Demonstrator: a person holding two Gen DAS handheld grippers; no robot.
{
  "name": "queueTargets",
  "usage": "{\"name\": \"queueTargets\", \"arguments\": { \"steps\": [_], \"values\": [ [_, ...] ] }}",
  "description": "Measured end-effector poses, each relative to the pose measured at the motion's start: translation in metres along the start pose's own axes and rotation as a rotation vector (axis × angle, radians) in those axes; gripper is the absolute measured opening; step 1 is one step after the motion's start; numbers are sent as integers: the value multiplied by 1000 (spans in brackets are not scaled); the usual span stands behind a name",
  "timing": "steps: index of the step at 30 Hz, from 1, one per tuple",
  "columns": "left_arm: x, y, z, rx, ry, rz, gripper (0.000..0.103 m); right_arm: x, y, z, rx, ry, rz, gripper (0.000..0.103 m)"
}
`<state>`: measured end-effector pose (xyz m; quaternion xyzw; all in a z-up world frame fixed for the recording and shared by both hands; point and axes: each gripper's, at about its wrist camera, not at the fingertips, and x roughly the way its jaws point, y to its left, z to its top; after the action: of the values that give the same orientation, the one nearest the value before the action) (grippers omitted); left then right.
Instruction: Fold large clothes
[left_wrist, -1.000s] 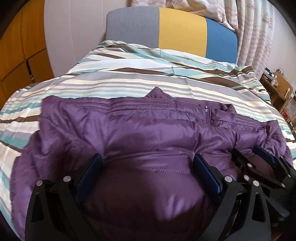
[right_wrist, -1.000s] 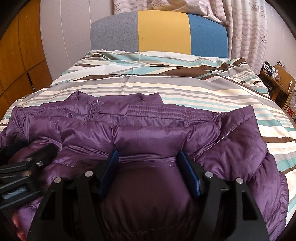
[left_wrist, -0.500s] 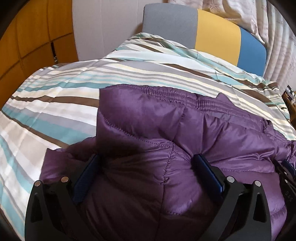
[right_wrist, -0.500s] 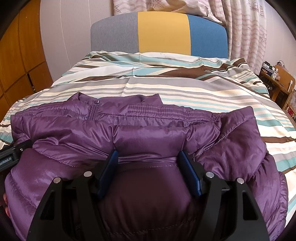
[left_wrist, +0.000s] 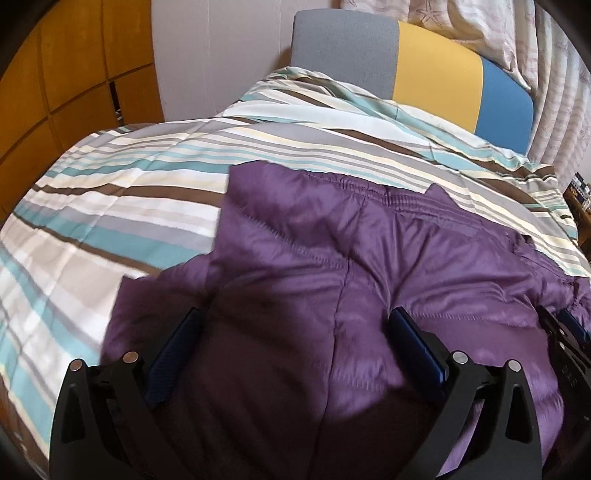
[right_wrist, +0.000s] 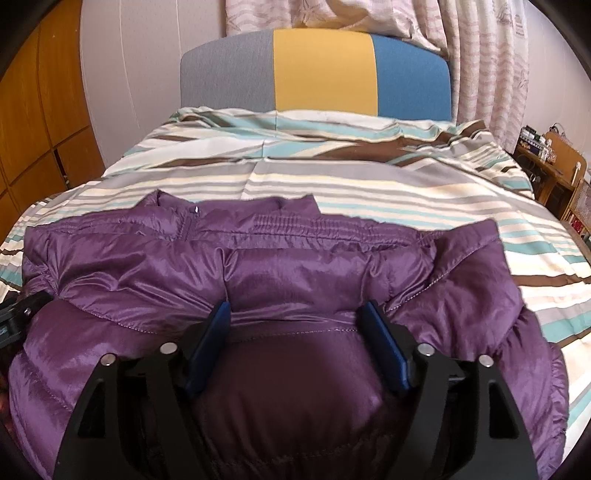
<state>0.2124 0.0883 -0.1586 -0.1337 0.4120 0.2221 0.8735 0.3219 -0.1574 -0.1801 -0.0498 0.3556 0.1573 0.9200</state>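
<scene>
On bed (right_wrist: 369, 192), 1 purple jacket (right_wrist: 295, 273), 2 grippers (right_wrist: 299, 343)

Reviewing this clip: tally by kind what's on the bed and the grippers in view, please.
Purple puffer jacket: 1
Striped duvet: 1
Grippers: 2, left gripper, right gripper
Total: 4
</scene>
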Motion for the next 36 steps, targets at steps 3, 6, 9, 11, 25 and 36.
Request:
{"name": "queueTargets", "arguments": {
  "steps": [3,6,9,11,25,36],
  "values": [
    [-13,12,-8,-31,5,-35,100,-10,-1,0,-5,-21,6,81],
    [-25,26,-17,-65,-2,-61,100,-25,-2,-4,-11,-32,19,81],
    [-36,38,-29,-90,-18,-43,100,-45,-1,-11,-10,-59,33,81],
    [-43,47,-40,-110,-28,-51,100,-61,4,-20,-11,-93,62,81],
    [-63,83,-100,-232,-39,-164,100,-50,31,-44,-111,-51,36,87],
    [-73,80,-115,-290,-27,-397,95,-96,17,-60,-40,-80,148,64]
  ]
}}
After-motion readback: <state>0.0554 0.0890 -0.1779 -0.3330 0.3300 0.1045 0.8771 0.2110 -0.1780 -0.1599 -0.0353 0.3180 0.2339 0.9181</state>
